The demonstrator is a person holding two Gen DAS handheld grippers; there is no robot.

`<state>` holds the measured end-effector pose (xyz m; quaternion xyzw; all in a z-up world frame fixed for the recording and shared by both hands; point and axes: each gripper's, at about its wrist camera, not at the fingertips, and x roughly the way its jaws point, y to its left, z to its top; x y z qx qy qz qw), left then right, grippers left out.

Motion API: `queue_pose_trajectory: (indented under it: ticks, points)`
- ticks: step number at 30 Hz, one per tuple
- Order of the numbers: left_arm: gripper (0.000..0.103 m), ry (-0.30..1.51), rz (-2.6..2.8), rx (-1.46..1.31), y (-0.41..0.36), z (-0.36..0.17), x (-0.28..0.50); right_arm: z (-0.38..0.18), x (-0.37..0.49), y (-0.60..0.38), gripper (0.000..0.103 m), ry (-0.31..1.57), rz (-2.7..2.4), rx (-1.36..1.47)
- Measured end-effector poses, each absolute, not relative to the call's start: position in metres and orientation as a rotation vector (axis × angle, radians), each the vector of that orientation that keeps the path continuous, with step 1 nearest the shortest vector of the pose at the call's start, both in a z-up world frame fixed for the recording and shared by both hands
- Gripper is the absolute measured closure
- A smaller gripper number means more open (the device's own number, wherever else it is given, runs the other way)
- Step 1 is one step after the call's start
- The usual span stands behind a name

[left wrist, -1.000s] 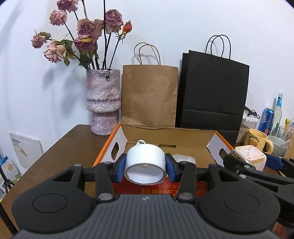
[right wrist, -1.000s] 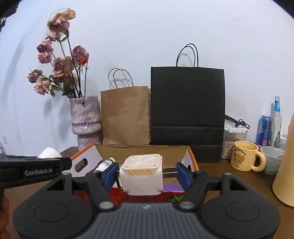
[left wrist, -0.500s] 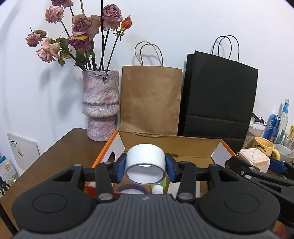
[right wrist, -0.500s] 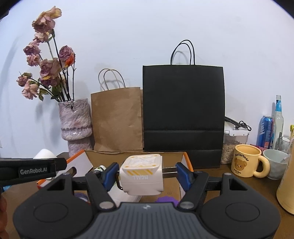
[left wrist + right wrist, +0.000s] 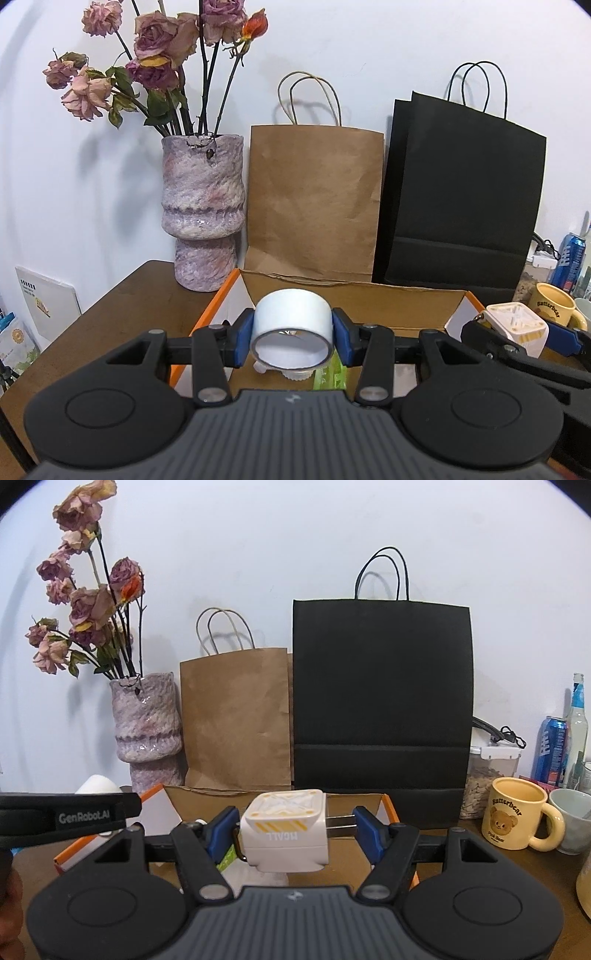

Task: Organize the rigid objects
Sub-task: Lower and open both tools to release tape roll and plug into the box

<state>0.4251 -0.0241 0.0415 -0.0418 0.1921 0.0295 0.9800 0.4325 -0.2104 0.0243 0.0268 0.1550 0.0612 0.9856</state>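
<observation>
Flanking one box [image 5: 354,295]: two loaded grippers.

We could not see most of the open cardboard box [image 5: 369,295] interior: the left gripper [image 5: 291,334] and its white tape roll [image 5: 291,326] covered it. A green packet [image 5: 330,373] and a white cap [image 5: 293,374] beneath the roll showed only in part. The white plug-in charger [image 5: 286,834] in the right gripper [image 5: 291,834] hid the box floor in the right wrist view. The blue drink can [image 5: 570,260] was cut by the picture edge, its label too small to read.
</observation>
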Motion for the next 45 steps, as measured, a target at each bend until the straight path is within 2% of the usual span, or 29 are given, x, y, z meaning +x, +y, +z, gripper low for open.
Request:
queue_pose_trajectory:
  ticks: [31,32,33,34,35,36,37,45]
  points:
    - [0.057,0.455,0.087,-0.002,-0.024,0.019,0.48,0.001,0.479,-0.212,0.036,0.376,0.125,0.016]
    - [0.055,0.457,0.089,0.002,-0.025,0.018,0.48,0.0,0.48,-0.213,0.036,0.385,0.13,0.025]
    - [0.037,0.458,0.09,0.004,-0.025,0.018,0.48,-0.001,0.481,-0.214,0.036,0.391,0.134,0.033]
    - [0.012,0.454,0.095,0.005,-0.025,0.019,0.479,-0.001,0.481,-0.215,0.034,0.39,0.135,0.038]
    - [0.002,0.445,0.105,0.007,-0.026,0.019,0.478,-0.001,0.481,-0.215,0.022,0.39,0.129,0.042]
    - [0.0,0.428,0.115,0.01,-0.026,0.02,0.476,0.0,0.48,-0.216,0.006,0.386,0.123,0.042]
    - [0.0,0.423,0.12,0.013,-0.026,0.022,0.475,0.0,0.479,-0.216,0.001,0.371,0.118,0.043]
    - [0.0,0.435,0.13,0.0,-0.023,0.022,0.477,0.002,0.477,-0.217,0.0,0.357,0.11,0.041]
